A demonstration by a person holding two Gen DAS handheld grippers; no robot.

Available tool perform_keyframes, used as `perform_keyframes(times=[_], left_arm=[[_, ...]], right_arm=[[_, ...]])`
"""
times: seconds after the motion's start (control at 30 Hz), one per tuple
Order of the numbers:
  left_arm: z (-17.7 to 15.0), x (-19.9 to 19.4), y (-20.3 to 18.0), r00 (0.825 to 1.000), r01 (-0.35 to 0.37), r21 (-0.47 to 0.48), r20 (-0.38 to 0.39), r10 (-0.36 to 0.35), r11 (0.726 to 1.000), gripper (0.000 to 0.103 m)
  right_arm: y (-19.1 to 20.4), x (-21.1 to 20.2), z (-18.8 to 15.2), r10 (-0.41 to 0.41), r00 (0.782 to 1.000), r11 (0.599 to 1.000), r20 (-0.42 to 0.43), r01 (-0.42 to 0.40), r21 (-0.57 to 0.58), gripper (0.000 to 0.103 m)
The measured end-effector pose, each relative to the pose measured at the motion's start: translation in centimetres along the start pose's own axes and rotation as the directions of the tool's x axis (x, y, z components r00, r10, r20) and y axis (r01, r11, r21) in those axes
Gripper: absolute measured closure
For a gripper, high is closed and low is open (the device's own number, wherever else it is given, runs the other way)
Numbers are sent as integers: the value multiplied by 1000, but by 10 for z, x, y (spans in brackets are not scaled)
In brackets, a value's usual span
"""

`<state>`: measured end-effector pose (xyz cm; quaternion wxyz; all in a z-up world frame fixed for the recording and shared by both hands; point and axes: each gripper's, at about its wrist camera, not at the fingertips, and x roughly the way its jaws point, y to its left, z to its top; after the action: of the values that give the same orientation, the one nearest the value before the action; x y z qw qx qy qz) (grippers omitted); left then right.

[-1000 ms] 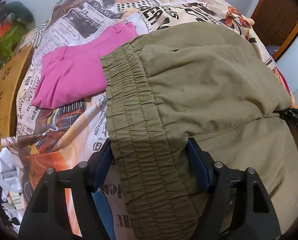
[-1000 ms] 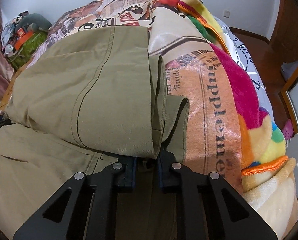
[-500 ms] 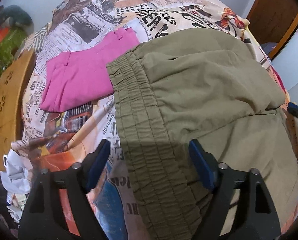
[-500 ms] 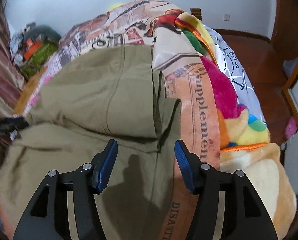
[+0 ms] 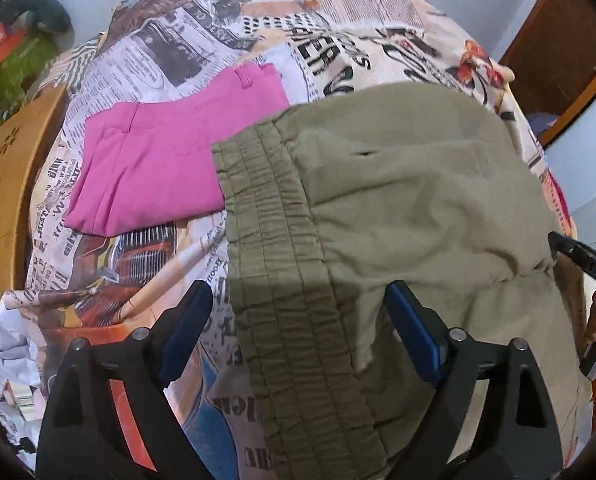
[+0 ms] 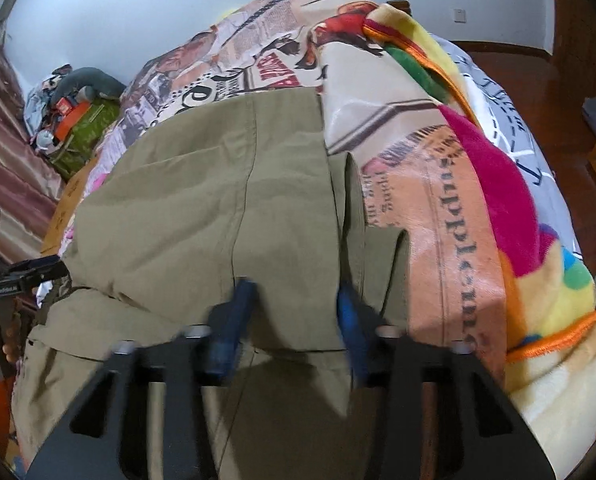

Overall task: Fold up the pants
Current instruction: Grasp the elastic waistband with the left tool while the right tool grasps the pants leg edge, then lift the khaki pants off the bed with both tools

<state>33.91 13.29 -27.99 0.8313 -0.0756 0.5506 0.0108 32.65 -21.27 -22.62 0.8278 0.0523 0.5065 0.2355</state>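
Olive pants (image 5: pixel 398 200) lie folded over on the bed, elastic waistband (image 5: pixel 265 220) to the left. My left gripper (image 5: pixel 298 292) hovers over the waistband with its jaws wide apart; the band runs between the fingers, but the pads do not touch it. In the right wrist view the pants' (image 6: pixel 217 200) folded leg end lies under my right gripper (image 6: pixel 293 288). Its blurred jaws are closing, still apart, with the folded edge of cloth between them. Folded pink pants (image 5: pixel 169 160) lie just left of the waistband.
A newspaper-print bedspread (image 5: pixel 177 52) covers the bed. A wooden board (image 5: pixel 1 184) stands at the left edge. A bright fleece blanket (image 6: pixel 498 184) runs along the right side, with wooden floor (image 6: pixel 570 64) beyond. Clutter (image 6: pixel 73 120) sits by the far left wall.
My left jaws widened and came off the waistband, which now lies flat. My right gripper let go of the leg hem, opened wide and drew back, and is now narrower again.
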Motion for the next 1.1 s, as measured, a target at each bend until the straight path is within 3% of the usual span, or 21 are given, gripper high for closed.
perform_keyframes(times=[0.03, 0.13, 0.27, 0.4, 0.57, 0.73, 0.9, 1.1], left_arm=[[0, 0, 0, 1000, 6, -5, 1, -6, 1000, 14], [1, 5, 2, 1000, 13, -9, -8, -13, 1000, 16], [0, 14, -1, 1000, 11, 8, -28, -11, 1000, 30], [2, 20, -3, 999, -43, 34, -19, 43, 999, 33], [2, 22, 4, 999, -29, 4, -15, 29, 1000, 34], [-1, 27, 4, 999, -37, 7, -24, 37, 999, 33], [-4, 31, 4, 999, -41, 8, -27, 41, 999, 33], [-5, 29, 4, 999, -44, 28, -19, 44, 999, 31]], right_arm=[[2, -1, 1, -2, 1000, 1000, 6, 2, -19, 92], [7, -7, 4, -13, 999, 998, 38, 16, -64, 95], [14, -17, 13, -52, 994, 989, 100, 64, -130, 96], [22, -27, 28, -68, 984, 982, 167, 96, -166, 98], [31, -22, 42, -110, 972, 961, 209, 158, -228, 99], [27, 8, 48, -154, 975, 951, 157, 190, -243, 99], [16, 38, 47, -177, 983, 962, 53, 184, -201, 99], [8, 42, 46, -189, 982, 968, 6, 187, -166, 99]])
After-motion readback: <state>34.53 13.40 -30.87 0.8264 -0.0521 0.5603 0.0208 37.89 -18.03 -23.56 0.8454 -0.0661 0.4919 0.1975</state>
